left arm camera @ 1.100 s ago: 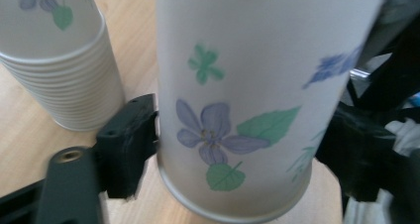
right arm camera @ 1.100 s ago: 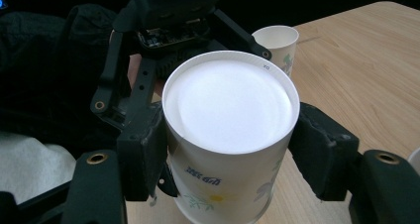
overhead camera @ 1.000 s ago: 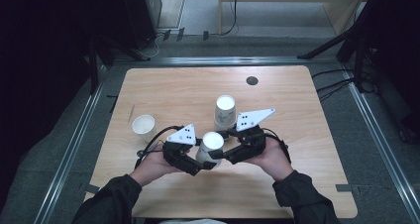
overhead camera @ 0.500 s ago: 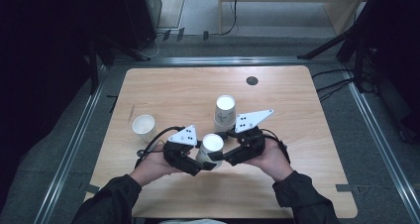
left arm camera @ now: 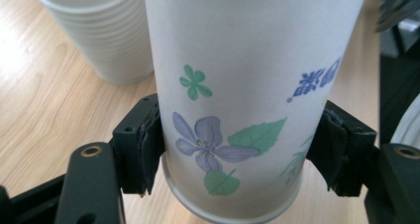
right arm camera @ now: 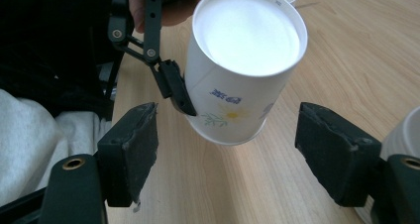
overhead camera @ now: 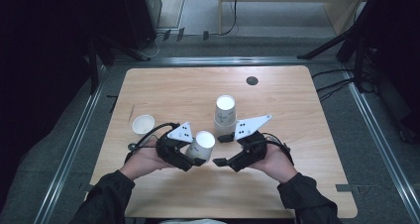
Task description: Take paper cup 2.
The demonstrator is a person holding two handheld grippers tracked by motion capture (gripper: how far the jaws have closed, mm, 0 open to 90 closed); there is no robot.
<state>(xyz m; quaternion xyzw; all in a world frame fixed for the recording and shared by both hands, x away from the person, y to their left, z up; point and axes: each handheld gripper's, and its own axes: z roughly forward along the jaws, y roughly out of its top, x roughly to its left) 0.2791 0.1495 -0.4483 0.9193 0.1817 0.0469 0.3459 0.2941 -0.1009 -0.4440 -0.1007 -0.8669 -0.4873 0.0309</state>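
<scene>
A white paper cup [left arm camera: 237, 85] printed with flowers and leaves sits tilted in my left gripper [left arm camera: 242, 154], which is shut on its lower wall from both sides. In the high view this cup [overhead camera: 202, 144] is near the table's front centre, with my left gripper [overhead camera: 193, 157] on its left. My right gripper [overhead camera: 222, 148] stands open just to its right. In the right gripper view the cup's mouth [right arm camera: 247, 33] faces the camera beyond my right gripper [right arm camera: 228, 154], whose jaws stand wide apart with nothing between them.
A stack of paper cups [overhead camera: 225, 114] stands upright just behind the grippers, close to the right one. A single small white cup [overhead camera: 143, 124] stands at the left. A black disc [overhead camera: 252, 80] lies near the wooden table's far edge [overhead camera: 218, 69].
The left gripper and its cup have shifted slightly left, leaving a small gap to the right gripper. Otherwise nothing has visibly moved.
</scene>
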